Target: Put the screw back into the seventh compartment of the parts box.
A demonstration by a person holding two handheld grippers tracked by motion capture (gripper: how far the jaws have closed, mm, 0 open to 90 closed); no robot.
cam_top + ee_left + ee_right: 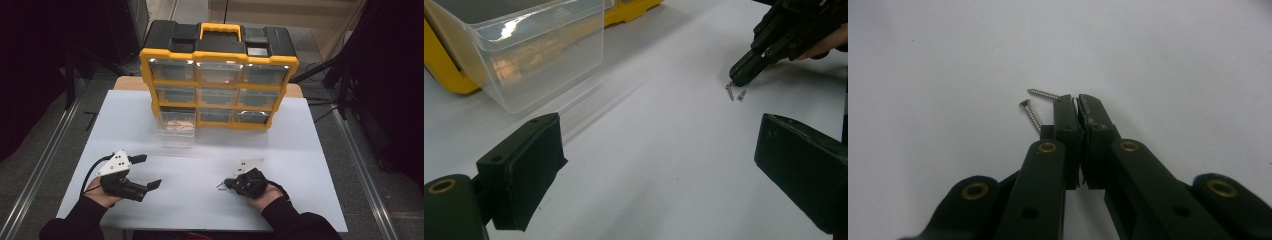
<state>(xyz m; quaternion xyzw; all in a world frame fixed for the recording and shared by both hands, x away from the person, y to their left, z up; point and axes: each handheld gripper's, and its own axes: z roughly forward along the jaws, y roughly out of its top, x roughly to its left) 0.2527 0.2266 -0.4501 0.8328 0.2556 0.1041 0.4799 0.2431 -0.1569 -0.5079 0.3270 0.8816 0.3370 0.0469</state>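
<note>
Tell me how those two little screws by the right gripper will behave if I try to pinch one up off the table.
The screws look thin and stiff, lying flat on the smooth white table, so they'll probably skid or roll sideways. The right gripper is shut beside them; its broad jaws may struggle to catch one.

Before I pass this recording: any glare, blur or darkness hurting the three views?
High view: surroundings are near black, glare streaks the organizer drawer fronts. Left gripper view: highlights on the clear drawer, its near edge smeared; the screws are small and soft. Right gripper view: screws are sharp, the jaw bases at the bottom blur.
</note>
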